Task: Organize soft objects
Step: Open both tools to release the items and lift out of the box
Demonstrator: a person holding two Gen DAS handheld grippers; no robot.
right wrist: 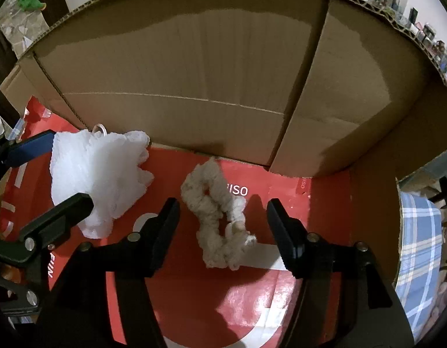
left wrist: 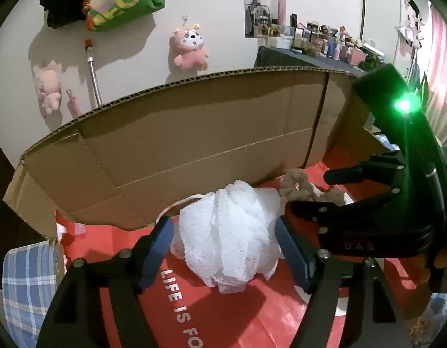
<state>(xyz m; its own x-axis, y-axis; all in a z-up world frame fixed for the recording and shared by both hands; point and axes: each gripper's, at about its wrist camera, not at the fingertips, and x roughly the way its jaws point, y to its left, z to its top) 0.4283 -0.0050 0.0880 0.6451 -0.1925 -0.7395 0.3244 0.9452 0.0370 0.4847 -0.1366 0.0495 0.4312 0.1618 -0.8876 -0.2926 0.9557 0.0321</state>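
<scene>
A white mesh bath pouf point(left wrist: 226, 237) lies on the red floor of a cardboard box point(left wrist: 194, 133). My left gripper point(left wrist: 225, 246) is open, its blue pads either side of the pouf without squeezing it. A beige fluffy scrunchie point(right wrist: 216, 217) lies to the pouf's right on the red surface. My right gripper point(right wrist: 222, 226) is open around the scrunchie, fingers apart from it. The pouf also shows in the right wrist view point(right wrist: 98, 174), and the scrunchie in the left wrist view point(left wrist: 304, 188), partly behind the right gripper.
The box's brown walls point(right wrist: 194, 66) rise close behind both objects. A blue plaid cloth point(left wrist: 29, 284) lies outside the box on the left and also on the right point(right wrist: 420, 246). Pink plush toys point(left wrist: 190, 47) hang on the far wall. A cluttered desk point(left wrist: 325, 46) stands behind.
</scene>
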